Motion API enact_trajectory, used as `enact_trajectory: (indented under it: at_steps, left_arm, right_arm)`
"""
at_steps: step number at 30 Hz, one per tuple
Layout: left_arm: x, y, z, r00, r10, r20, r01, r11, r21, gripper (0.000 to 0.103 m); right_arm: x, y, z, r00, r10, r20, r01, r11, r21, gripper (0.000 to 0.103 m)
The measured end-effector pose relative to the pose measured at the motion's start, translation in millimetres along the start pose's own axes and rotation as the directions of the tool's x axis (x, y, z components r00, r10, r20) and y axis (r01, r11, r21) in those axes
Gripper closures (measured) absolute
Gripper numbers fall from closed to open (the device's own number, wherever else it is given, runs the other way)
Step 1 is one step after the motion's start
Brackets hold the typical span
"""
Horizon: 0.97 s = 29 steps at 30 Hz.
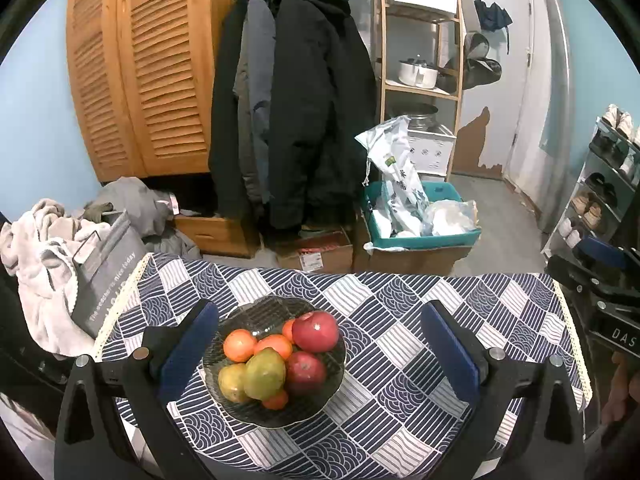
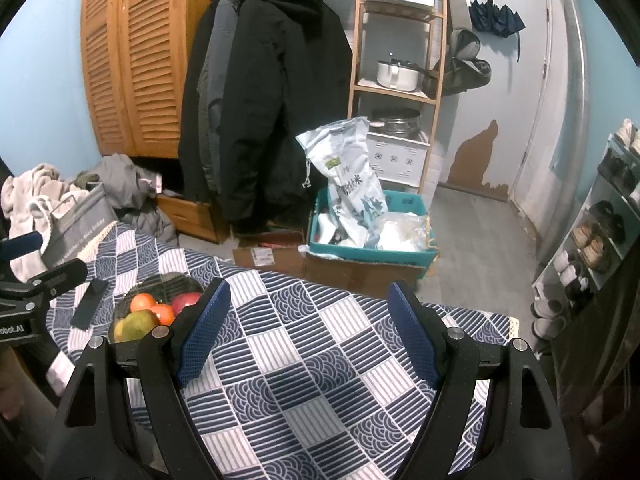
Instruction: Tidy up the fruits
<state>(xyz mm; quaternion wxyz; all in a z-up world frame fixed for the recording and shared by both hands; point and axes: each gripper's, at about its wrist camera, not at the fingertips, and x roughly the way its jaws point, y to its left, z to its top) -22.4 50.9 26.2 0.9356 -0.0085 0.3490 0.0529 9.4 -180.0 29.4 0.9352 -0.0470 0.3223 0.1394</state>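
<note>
A dark glass bowl (image 1: 256, 312) sits on the blue-and-white patterned tablecloth (image 1: 384, 320). It holds two red apples (image 1: 315, 331), two green-yellow pears (image 1: 265, 374) and several oranges (image 1: 239, 345). My left gripper (image 1: 320, 344) is open and empty, its blue pads either side of the bowl's right part. My right gripper (image 2: 308, 328) is open and empty over bare cloth, to the right of the bowl (image 2: 160, 282), whose fruits (image 2: 136, 324) show partly behind its left finger.
A grey bag (image 1: 106, 268) and a heap of clothes (image 1: 40, 240) lie at the table's left edge. Beyond the far edge are hanging coats (image 1: 292, 112), a teal crate (image 1: 420, 220) on cardboard boxes, and a shoe rack (image 1: 600, 184) at right.
</note>
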Motion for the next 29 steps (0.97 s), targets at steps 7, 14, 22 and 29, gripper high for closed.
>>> enact_trajectory:
  at_steps: [7, 14, 22, 29]
  left_arm:
    - [1.7, -0.7, 0.2, 1.000, 0.008, -0.022, -0.008, 1.000, 0.013, 0.001]
    - [1.3, -0.6, 0.0, 0.999, 0.022, -0.027, -0.022, 1.000, 0.004, 0.001]
    - [0.5, -0.3, 0.1, 0.999, 0.026, -0.030, -0.026, 1.000, -0.001, 0.001]
    - [2.8, -1.6, 0.5, 0.999, 0.024, -0.038, -0.024, 1.000, -0.012, 0.001]
  right_arm:
    - [1.2, -0.6, -0.4, 1.000, 0.001, -0.002, -0.001, 1.000, -0.001, 0.023]
    - [1.0, -1.5, -1.4, 1.000, -0.001, -0.003, 0.001, 1.000, -0.001, 0.023]
    - [1.4, -1.0, -0.5, 1.000, -0.001, -0.003, 0.001, 1.000, -0.002, 0.023]
    - [1.1, -1.1, -0.2, 1.000, 0.000, -0.005, 0.000, 1.000, -0.002, 0.023]
